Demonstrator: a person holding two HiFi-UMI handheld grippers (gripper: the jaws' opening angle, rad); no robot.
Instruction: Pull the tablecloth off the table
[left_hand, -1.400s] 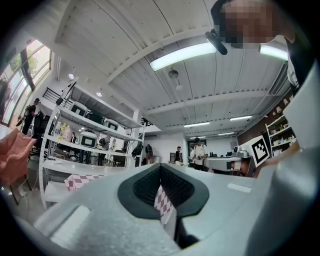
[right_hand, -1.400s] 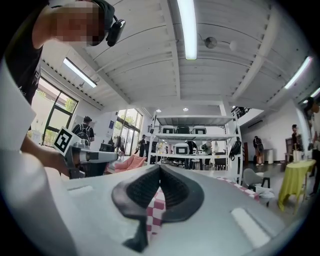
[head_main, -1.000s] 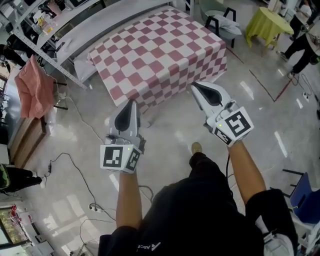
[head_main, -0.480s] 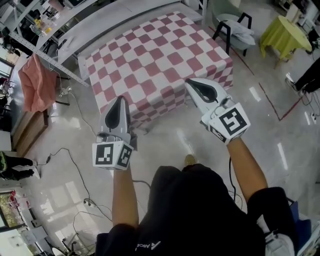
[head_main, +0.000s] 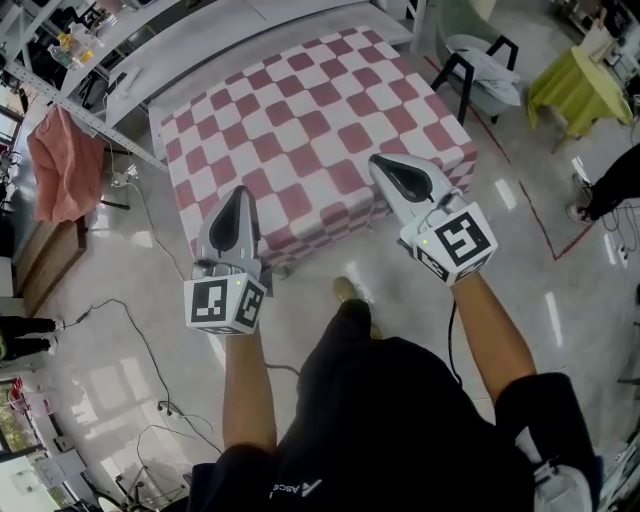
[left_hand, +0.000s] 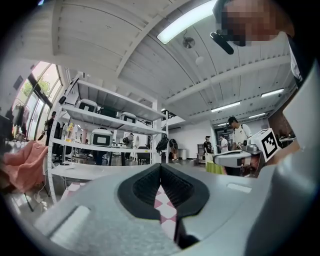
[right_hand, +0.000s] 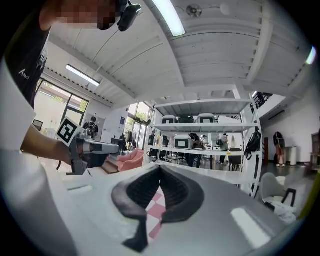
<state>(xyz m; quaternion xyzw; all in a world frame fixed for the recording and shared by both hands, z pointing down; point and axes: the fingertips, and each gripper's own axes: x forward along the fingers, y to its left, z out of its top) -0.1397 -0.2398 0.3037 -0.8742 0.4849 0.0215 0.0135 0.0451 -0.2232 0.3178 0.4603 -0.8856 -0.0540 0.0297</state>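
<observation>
Tablecloth (head_main: 310, 120), pink-and-white checked, spread flat at 12 o'clock. Left gripper (head_main: 240, 196) at 10 o'clock, right gripper (head_main: 386, 170) at 1 o'clock: jaws closed, gripping nothing.

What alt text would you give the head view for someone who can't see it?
Seen from above, a person holds a shut, empty left gripper and right gripper toward the near edge of a red-and-white checked tablecloth that fully covers a table on a glossy floor.

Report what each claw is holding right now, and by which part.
Nothing is held. The left claw and right claw are both shut and empty, raised near the front edge of the checkered tablecloth, which lies spread out and ungripped.
</observation>
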